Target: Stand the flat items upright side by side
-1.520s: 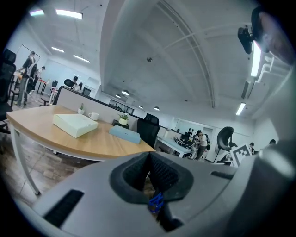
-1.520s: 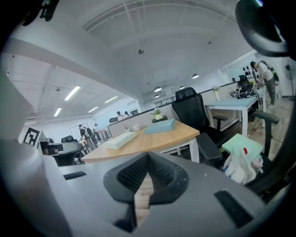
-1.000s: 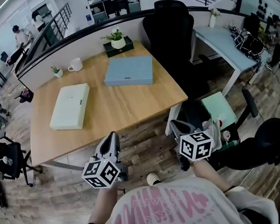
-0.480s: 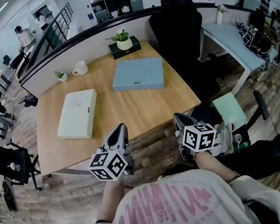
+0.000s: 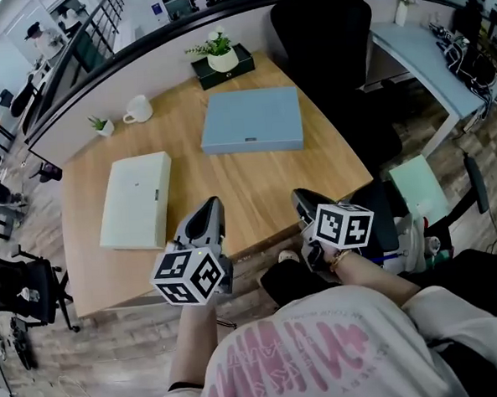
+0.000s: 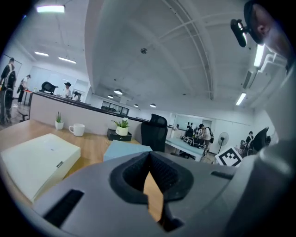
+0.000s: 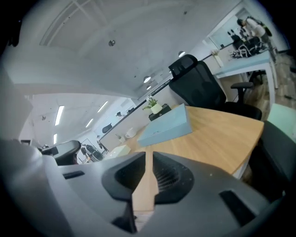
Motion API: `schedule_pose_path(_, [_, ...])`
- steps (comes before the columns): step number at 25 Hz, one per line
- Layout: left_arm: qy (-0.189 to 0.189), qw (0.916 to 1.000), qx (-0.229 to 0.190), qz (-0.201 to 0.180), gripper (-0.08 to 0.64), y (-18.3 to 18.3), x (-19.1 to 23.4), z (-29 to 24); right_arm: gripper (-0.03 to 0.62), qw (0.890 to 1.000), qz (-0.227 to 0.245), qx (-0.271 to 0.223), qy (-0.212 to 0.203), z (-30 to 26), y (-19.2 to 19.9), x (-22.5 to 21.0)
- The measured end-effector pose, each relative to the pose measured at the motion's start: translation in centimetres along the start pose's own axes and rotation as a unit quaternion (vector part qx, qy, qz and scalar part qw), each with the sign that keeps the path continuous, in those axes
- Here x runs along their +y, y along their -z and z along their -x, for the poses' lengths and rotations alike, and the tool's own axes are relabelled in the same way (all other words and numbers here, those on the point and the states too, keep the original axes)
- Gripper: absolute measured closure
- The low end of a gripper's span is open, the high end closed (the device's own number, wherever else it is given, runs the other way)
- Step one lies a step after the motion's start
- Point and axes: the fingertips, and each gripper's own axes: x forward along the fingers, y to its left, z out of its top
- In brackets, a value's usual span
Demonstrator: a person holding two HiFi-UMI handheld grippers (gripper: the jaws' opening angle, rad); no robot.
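Two flat boxes lie on the wooden table (image 5: 231, 186): a blue one (image 5: 250, 120) at the back right and a pale green one (image 5: 136, 200) at the left. My left gripper (image 5: 209, 214) hovers at the table's near edge, shut and empty, its view showing the pale box (image 6: 37, 159) and blue box (image 6: 124, 149) ahead. My right gripper (image 5: 302, 203) is over the near right edge; its jaws are opening, only a narrow slit apart, with nothing between them. From there the blue box (image 7: 166, 126) lies ahead, with the pale box (image 7: 121, 150) farther left.
At the table's back stand a white mug (image 5: 136, 110), a small plant (image 5: 101, 126) and a potted plant on a black tray (image 5: 221, 59). A black office chair (image 5: 322, 29) stands behind the right corner. Another desk (image 5: 424, 48) and a green seat (image 5: 417, 187) are at the right.
Both grippers have moved forward from over the floor to the table's near edge, and the table now looks closer. The boxes have not moved.
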Motion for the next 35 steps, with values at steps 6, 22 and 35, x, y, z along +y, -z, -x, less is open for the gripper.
schedule_pose_path(6, [0.021,0.9988,0.029,-0.034,0.557,-2.6,3.5,-7.8,0.488,0.999,-0.037,0.017,-0.009,-7.0,-2.4,-0.4])
schedule_pose_path(22, [0.134,0.9598,0.149,-0.197,0.511,-7.8,11.0,-32.7,0.308,0.983,-0.161,0.084,0.034,-18.7,-4.2,-6.7])
schedule_pose_path(35, [0.224,0.8663,0.342,-0.287,0.171,2.2,13.0,-46.6,0.299,0.981,-0.158,0.110,0.038,-19.6,-3.7,-8.3])
